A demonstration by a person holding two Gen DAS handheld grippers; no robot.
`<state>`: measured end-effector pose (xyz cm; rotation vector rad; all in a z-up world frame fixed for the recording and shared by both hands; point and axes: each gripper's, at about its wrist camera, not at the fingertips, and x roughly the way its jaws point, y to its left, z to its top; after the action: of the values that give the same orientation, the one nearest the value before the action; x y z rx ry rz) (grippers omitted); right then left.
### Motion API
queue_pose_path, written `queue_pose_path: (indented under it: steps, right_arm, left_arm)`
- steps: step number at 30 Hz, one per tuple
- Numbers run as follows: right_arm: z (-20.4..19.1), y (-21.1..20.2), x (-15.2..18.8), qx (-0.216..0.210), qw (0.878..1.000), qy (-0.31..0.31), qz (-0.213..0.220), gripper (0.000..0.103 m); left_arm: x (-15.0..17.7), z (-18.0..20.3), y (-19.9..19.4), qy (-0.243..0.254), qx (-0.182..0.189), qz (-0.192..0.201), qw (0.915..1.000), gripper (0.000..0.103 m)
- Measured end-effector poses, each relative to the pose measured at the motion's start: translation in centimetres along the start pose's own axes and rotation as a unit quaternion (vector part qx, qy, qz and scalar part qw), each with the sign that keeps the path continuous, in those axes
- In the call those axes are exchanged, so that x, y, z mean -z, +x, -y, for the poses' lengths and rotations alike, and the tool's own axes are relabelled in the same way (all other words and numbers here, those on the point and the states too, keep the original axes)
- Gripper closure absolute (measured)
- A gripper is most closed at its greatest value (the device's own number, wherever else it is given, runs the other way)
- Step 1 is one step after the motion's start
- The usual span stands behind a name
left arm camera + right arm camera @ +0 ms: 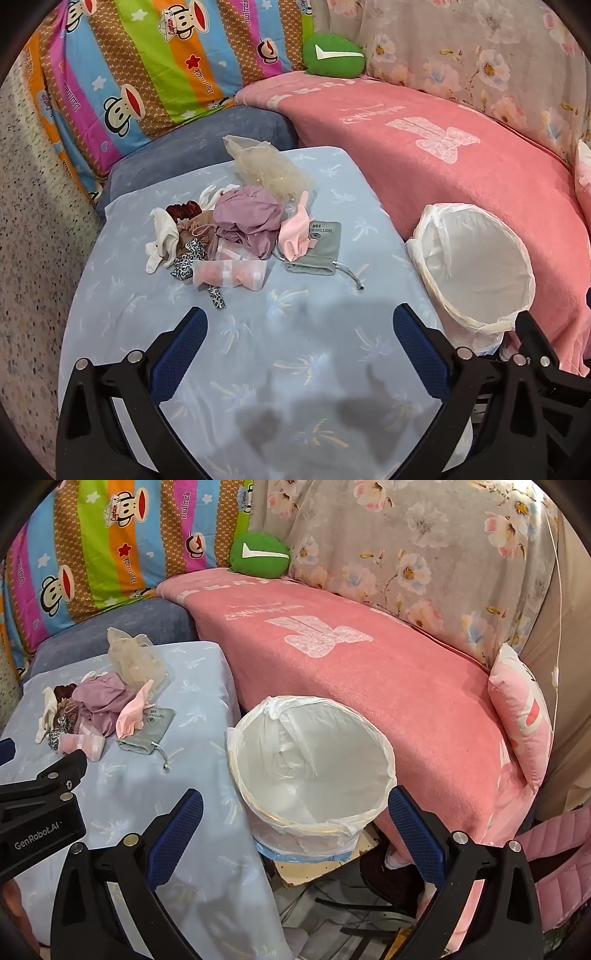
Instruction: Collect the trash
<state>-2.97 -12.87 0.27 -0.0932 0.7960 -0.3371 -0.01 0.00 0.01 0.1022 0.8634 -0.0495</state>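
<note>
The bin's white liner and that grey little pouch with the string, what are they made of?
The bin liner looks like thin plastic film: it is see-through white, shiny and crinkled over the rim. The grey drawstring pouch looks like soft matte cloth, maybe velvety, with printed writing and a cord; the exact fabric can't be told from here.

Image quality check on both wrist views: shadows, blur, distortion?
Left wrist: dark gripper shadows fall on the blue cloth under the open left gripper; the pile of scraps is sharp. Right wrist: even light, trash bin in focus between the open right gripper fingers. Both: strong fisheye bending, black corners.
</note>
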Motion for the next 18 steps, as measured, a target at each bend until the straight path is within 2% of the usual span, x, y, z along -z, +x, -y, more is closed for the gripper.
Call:
queue_pose_path:
  steps: [18]
  right_arm:
    - [0.09,0.06,-0.04,-0.002,1.0,0.004,0.0,0.006]
  left_arm:
    - [-0.04,0.11,-0.21,0.004,-0.006,0.003,1.0,0.007]
